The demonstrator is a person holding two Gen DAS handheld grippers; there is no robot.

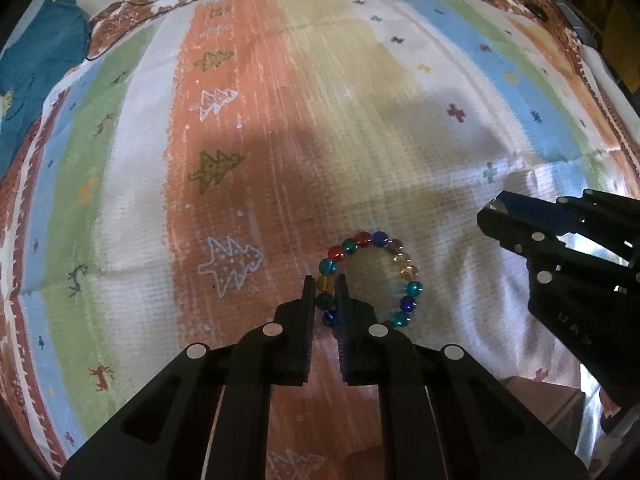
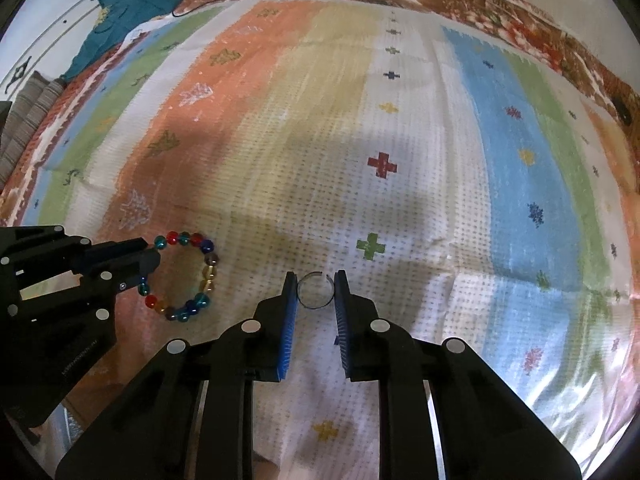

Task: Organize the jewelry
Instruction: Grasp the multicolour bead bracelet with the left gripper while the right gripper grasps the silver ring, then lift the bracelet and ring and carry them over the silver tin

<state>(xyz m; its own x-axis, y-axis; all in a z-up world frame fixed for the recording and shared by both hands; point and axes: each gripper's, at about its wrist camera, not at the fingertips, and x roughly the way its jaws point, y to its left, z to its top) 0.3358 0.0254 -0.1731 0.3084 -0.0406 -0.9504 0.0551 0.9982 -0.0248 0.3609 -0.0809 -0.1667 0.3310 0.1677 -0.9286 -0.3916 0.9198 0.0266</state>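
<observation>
1. Pinching the beaded bracelet (image 1: 370, 278) at its 9 o'clock rim, the left gripper (image 1: 325, 286) has its fingers closed on the beads.
2. Right gripper (image 2: 316, 280) clamps an open metal ring (image 2: 315, 290) between its fingers, just above the striped cloth (image 2: 400, 120).

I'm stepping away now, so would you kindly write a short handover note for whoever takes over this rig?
Left gripper: fingers closed on the near-left side of the beaded bracelet, which lies on the striped cloth.
Right gripper: shut on the small open metal ring, just above the cloth, to the right of the bracelet.
Done: both pieces are gripped.
Left: no jewelry box or tray is in view; find where each piece goes and place it there.
</observation>
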